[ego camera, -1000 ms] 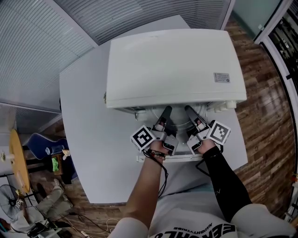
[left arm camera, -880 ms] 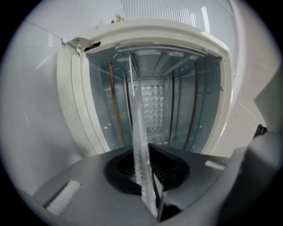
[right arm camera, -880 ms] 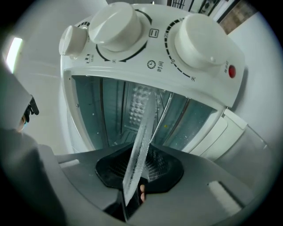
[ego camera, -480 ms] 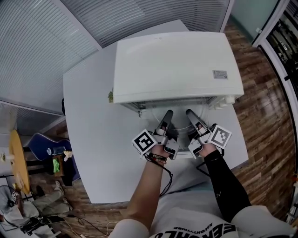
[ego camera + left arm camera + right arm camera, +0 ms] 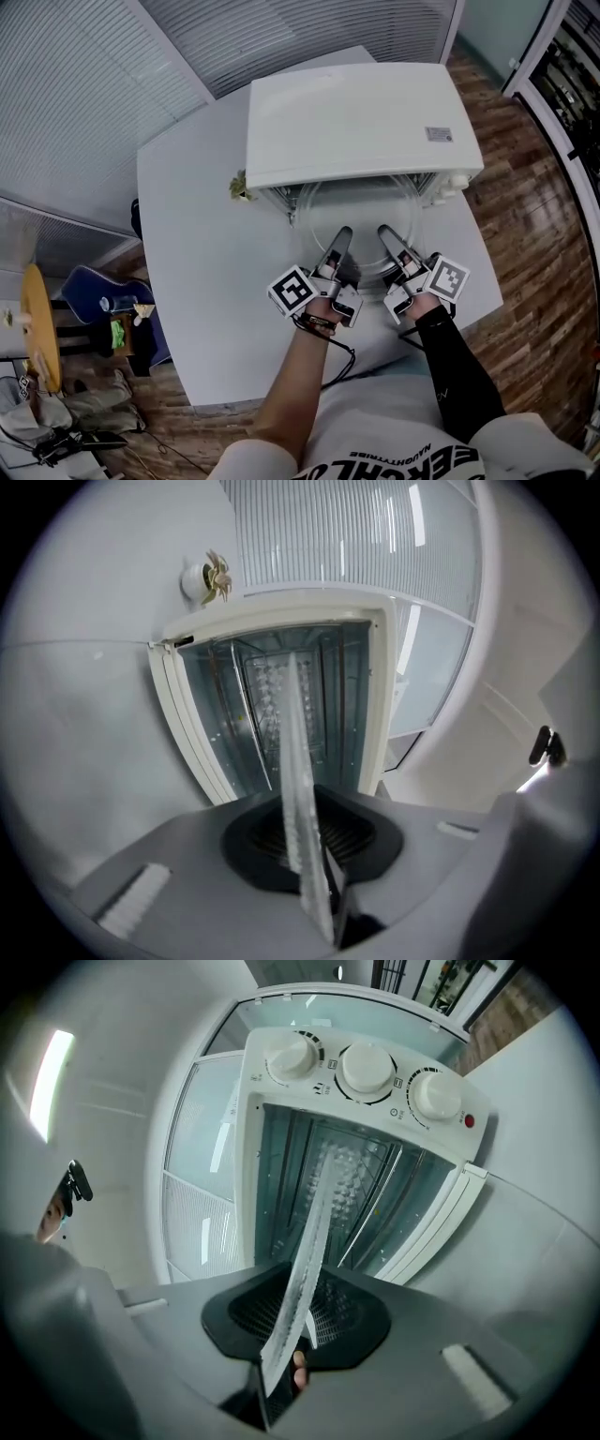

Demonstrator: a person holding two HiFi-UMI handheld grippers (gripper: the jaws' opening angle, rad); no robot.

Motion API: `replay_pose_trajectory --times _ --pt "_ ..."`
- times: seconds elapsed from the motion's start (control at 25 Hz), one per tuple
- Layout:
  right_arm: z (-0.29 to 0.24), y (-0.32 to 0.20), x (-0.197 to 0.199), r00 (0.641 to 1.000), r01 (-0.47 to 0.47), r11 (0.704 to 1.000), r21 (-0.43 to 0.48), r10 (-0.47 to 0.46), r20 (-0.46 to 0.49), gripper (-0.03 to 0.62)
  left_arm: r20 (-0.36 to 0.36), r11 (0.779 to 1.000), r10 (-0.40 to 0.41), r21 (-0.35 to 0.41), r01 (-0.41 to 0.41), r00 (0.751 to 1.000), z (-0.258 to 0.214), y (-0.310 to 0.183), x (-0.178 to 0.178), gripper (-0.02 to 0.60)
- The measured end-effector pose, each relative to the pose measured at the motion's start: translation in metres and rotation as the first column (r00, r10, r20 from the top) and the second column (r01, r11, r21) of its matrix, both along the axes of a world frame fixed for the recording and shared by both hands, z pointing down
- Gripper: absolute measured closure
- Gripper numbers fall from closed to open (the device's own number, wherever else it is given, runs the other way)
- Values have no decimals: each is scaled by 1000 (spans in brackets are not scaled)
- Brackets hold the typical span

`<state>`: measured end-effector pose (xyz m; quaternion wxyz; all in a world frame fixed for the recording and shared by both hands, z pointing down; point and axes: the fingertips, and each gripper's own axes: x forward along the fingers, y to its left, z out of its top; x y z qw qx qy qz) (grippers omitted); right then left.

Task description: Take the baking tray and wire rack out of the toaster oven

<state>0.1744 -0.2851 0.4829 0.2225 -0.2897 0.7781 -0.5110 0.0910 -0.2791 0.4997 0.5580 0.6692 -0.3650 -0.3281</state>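
Left gripper [image 5: 340, 236]: jaws narrow, clamped on the near rim of the baking tray [image 5: 361, 211]. The thin dimpled sheet runs edge-on between the pads.

Right gripper [image 5: 386, 234]: same state, clamped on the near rim just right of the left one. Both point level at the oven mouth.

Tray: far end inside the toaster oven [image 5: 356, 112], near part out over the table [image 5: 206, 253].

Wire rack: cannot pick it out apart from the tray.

Judgement: thin metal, so stiff, light, smooth and probably slippery at the rim. The rim is the only sensible hold. 2 grips close together near the middle should hold it level; wider spacing would resist tilt better.
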Motion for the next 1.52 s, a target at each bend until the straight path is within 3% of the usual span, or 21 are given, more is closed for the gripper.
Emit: replay_pose_trajectory --times 0.52,0.92,1.08,1.52 --pt "-37 55 1 996 87 994 72 -87 -10 537 12 997 51 56 -51 999 -40 60 7 486" --pt "-54 89 13 983 181 979 88 -181 -11 534 83 995 60 75 -67 995 -59 93 21 485" --pt "-56 99 20 979 204 976 82 -204 -10 533 84 998 38 45 -42 996 -58 106 28 483" --pt "-64 124 17 952 305 946 112 -305 -13 533 98 996 -58 78 51 993 -65 137 26 480"
